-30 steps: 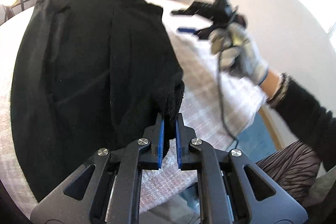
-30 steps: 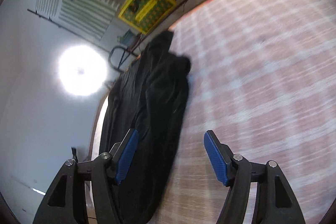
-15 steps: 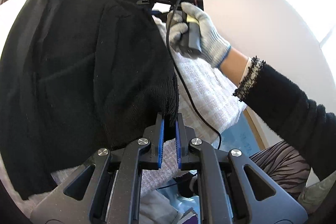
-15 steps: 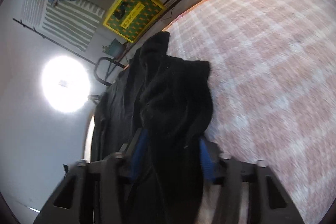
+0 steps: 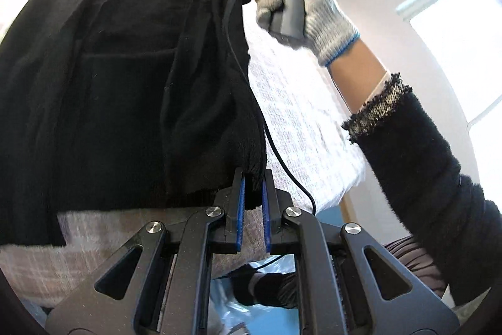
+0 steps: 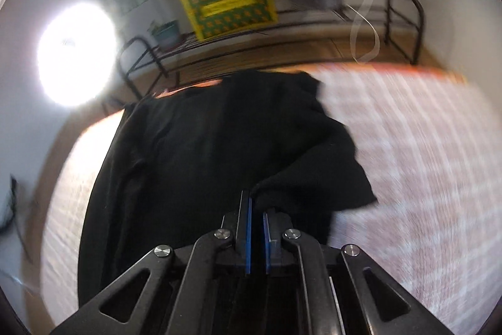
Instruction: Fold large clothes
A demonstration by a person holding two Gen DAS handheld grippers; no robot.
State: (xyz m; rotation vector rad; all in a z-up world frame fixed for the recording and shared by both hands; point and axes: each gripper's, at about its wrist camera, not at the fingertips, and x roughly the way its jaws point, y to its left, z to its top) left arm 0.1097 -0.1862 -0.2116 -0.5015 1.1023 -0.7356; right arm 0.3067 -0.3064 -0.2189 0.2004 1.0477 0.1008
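L grip (image 5: 252,187) clamps blk garment (image 5: 125,68) hem | R grip (image 6: 256,209) clamps corner

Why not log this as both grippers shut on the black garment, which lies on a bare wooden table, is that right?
Not quite. Both the left gripper and the right gripper are shut on the black garment, but it lies on a pale checked cover, not bare wood. The right wrist view shows this.

grey knit glove (image 5: 310,2), fuzzy black sleeve (image 5: 420,146)
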